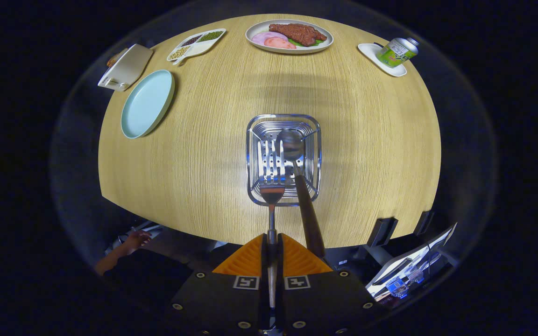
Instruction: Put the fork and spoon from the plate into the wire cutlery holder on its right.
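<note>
Over on the far left sits the pale blue plate (147, 103), bare now, with a white box (125, 68) and a divided dish of beans (197, 44) behind it near the table's (203, 154) far edge. Moving in from there, the gripper (272, 242) hangs above the near side of the table with its jaws clenched tight on the thin metal shank of the fork (272, 193), tines pointing forward and poised over the near rim of the wire cutlery holder (283, 159), which stands well to the right of the plate. The spoon (297, 163) is already inside, bowl resting down in the basket and its dark wooden handle leaning out toward the gripper, just right of the fork. From where I stand, the fork looks about ready to go in; the sensible thing would be to carry the tines a little further over the opening, keeping left of the spoon's handle so the two don't knock, tip the fork down until it is well inside the wires, and only then let go. Further right, beyond the holder, are a platter of meat (289, 36) and a green can (398, 51) on a small white tray (372, 53).
</note>
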Demonstrator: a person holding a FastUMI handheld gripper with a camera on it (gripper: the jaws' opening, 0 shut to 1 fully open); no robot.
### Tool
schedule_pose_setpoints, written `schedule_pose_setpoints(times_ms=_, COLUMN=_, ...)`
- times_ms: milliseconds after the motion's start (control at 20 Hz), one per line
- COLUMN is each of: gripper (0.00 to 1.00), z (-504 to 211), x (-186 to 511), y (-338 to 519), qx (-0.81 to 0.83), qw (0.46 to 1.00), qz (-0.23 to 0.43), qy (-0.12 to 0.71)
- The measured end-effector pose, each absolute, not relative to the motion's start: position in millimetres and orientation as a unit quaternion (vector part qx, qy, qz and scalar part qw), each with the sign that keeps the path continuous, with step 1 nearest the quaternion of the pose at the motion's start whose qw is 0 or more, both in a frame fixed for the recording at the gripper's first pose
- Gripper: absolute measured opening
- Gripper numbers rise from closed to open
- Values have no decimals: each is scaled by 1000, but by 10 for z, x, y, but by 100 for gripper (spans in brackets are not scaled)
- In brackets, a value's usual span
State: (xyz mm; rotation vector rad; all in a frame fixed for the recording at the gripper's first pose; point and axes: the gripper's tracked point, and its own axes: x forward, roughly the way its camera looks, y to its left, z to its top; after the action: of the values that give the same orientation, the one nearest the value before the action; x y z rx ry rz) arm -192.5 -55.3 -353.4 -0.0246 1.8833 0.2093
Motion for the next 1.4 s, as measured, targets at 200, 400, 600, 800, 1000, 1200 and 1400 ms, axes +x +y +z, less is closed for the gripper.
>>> schedule_pose_setpoints(times_ms=200, gripper=8, z=-3540, x=-1853, y=-538, qx=12, qw=585, qz=86, qy=806)
schedule_pose_setpoints(times_ms=400, gripper=12, z=-3499, x=-1646, y=-554, qx=30, qw=614, qz=78, qy=785)
schedule_pose_setpoints(times_ms=600, gripper=19, z=-3291, x=-1360, y=-544, qx=75, qw=664, qz=59, qy=742)
schedule_pose_setpoints(times_ms=800, gripper=25, z=-2837, x=-832, y=-544, qx=113, qw=758, qz=55, qy=640)
schedule_pose_setpoints(times_ms=1000, gripper=54, z=-2269, x=-473, y=-601, qx=120, qw=835, qz=60, qy=533)
schedule_pose_setpoints(times_ms=1200, gripper=81, z=-1577, x=-5, y=-913, qx=100, qw=921, qz=20, qy=376)
schedule_pose_setpoints(times_ms=1400, gripper=85, z=-1027, x=149, y=-1265, qx=60, qw=968, qz=-35, qy=243)
